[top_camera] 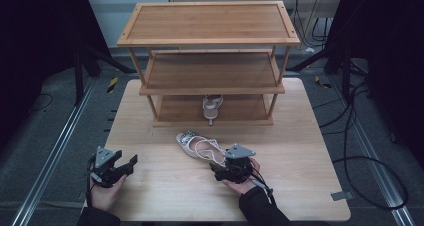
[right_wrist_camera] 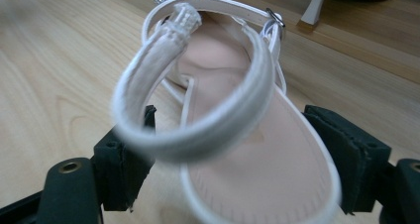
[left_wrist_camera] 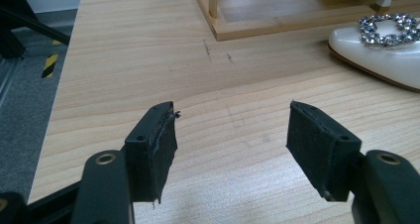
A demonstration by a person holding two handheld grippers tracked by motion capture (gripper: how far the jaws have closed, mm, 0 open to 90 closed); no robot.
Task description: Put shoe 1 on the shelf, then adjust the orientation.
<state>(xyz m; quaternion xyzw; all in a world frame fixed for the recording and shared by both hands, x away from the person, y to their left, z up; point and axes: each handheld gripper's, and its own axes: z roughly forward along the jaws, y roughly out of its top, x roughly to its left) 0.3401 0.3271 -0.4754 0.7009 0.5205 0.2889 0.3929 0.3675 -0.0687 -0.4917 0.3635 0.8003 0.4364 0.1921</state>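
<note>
We find the white sandal [top_camera: 200, 148] lying on the table [top_camera: 165, 186] near its middle, toe toward the wooden rack [top_camera: 210, 41] at the far edge. Our right claw [top_camera: 224, 170] stands apart, pads either side of the heel end, not pressing. Our left claw [top_camera: 125, 167] rests near the near-left corner, apart and holding nothing. A second sandal [top_camera: 212, 107] sits on the rack's bottom shelf.

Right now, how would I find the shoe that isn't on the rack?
Look at the table, just in front of the rack. A white shoe lies there by the right gripper, its jewelled toe toward the rack. The other shoe is on the bottom shelf.
</note>
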